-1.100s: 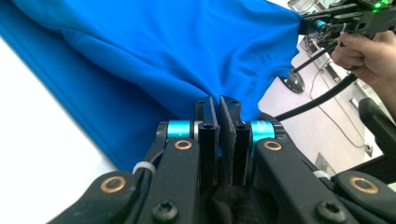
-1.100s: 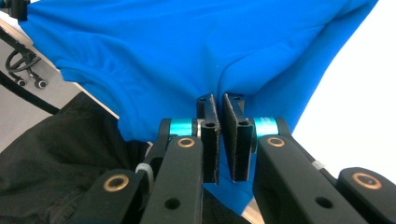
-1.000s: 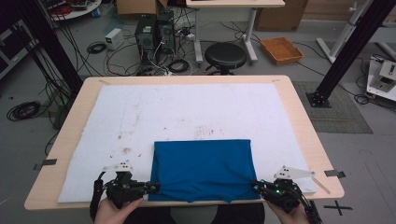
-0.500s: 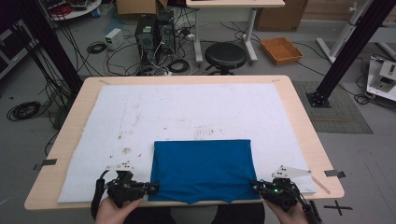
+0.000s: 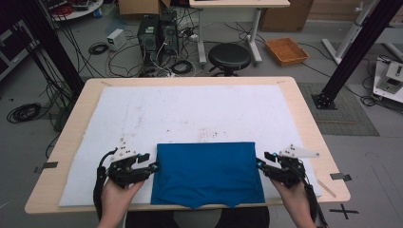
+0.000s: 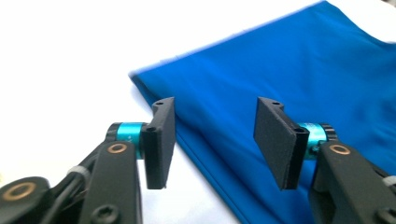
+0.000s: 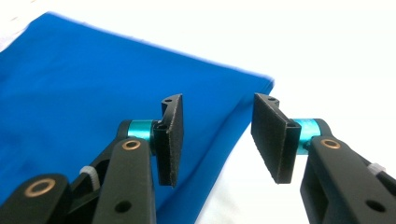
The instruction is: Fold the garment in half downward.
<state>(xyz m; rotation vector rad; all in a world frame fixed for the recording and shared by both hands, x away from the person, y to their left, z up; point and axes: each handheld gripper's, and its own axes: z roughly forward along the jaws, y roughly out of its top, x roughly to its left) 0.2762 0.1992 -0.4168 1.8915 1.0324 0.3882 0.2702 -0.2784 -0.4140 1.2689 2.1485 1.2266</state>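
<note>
Blue cloth (image 5: 207, 173) lies folded at 6 o'clock on the surface (image 5: 304, 123), left tongs (image 5: 153, 166) and right tongs (image 5: 260, 164) just opened and released, flanking it; next likely regrip for another fold.

Grey floor (image 5: 57, 57), tangled cables (image 5: 23, 113), black stool (image 5: 229, 56).

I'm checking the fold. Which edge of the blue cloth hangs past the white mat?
The near edge of the blue cloth, closest to the person; it overlaps the front of the white mat.
</note>
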